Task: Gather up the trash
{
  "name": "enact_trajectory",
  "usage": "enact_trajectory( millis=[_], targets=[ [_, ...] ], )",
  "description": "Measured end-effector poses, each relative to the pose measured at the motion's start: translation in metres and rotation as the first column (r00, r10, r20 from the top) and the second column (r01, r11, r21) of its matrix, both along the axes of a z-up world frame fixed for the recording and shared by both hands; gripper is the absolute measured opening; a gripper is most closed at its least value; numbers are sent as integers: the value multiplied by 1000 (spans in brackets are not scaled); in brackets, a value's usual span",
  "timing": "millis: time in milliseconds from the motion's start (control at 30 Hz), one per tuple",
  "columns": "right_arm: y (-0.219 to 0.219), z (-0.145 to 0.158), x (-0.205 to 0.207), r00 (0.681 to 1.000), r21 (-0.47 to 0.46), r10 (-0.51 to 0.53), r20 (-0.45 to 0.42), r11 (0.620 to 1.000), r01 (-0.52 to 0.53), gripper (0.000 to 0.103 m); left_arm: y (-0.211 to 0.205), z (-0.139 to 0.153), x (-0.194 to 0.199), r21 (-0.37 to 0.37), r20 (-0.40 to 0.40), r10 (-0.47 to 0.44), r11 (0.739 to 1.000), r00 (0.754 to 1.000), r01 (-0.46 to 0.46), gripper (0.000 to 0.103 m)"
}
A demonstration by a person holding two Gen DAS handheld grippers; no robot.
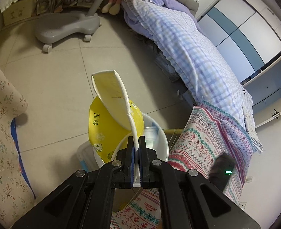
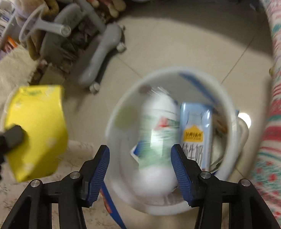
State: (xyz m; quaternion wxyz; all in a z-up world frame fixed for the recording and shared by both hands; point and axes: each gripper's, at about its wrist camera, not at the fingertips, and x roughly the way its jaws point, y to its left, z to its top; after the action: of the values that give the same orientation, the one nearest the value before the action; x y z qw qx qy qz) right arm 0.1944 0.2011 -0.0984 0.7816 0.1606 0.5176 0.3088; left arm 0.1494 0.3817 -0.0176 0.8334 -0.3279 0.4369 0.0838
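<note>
The left hand-held gripper (image 1: 136, 145) is clenched on the white rim of a flattened yellow cup (image 1: 113, 103), the thin edge pinched between its blue pads (image 1: 132, 158). From the left wrist view the cup's long axis runs up and away from the jaws, w/ the crushed mouth at the far end and the yellow printed side facing down-left. The white bin (image 1: 159, 133) sits just past and slightly right of the fingertips, partly under the cup, on the tiled floor (image 1: 54, 87) beside the bed w/ its patterned cover (image 1: 207, 139). So the cup is held over or close to the bin's near-left rim; whether it hangs fully inside the rim line I can't tell from this angle. In the right wrist view the same cup (image 2: 37, 131) shows left of the bin (image 2: 171, 76), w/ the other gripper's black tip on its lower-left side, which suggests it lies a bit outside the opening, though that frame is badly blurred. The right hand-held gripper (image 2: 140, 164) is released, jaws wide, holding nothing, aimed straight down into the bin, where a white bottle (image 2: 157, 126) and a blue carton (image 2: 195, 133) already lie. Judging by this, the left one is the only one carrying trash and the drop turns on shifting it right, toward bin centre, before letting go.
</note>
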Motion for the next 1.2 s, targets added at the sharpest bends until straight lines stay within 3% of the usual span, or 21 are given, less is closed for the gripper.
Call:
enact_trajectory(
  millis=[100,200,433,500,567,633,767,900,1067,1200],
  targets=[
    [-8,-4,-10,1000,-29,14,23,1000,-13,59,4,-3,1,-24,-5,4,1000,1000,-4,3],
    [-36,2,-18,997,-46,-36,62,998,39,59,4,-3,2,-21,0,5,1000,1000,-5,3],
    [-107,25,-52,985,21,-140,100,990,138,59,-8,-13,14,-48,-23,-31,998,999,30,3],
    [-123,37,-63,980,43,-155,128,988,151,59,-10,-14,20,-76,2,-20,997,1000,20,4],
    [-131,48,-71,976,54,-161,148,987,154,59,-10,-12,30,-79,29,1,997,1000,1,7],
    [-135,55,-76,976,58,-159,150,987,152,59,-13,-11,38,-86,44,1,996,999,3,27],
    [-156,64,-92,976,39,-153,157,988,149,59,-23,-11,35,-44,36,-30,998,999,32,29],
    [-177,64,-101,974,31,-176,141,984,173,59,-21,-11,31,-58,30,-30,998,999,32,29],
    [-176,69,-114,981,51,-148,126,988,143,59,-25,-7,17,-19,21,-19,1000,1000,20,29],
    [-171,79,-129,983,61,-109,145,993,101,60,-47,1,-2,84,2,-61,995,998,61,29]
  ],
)
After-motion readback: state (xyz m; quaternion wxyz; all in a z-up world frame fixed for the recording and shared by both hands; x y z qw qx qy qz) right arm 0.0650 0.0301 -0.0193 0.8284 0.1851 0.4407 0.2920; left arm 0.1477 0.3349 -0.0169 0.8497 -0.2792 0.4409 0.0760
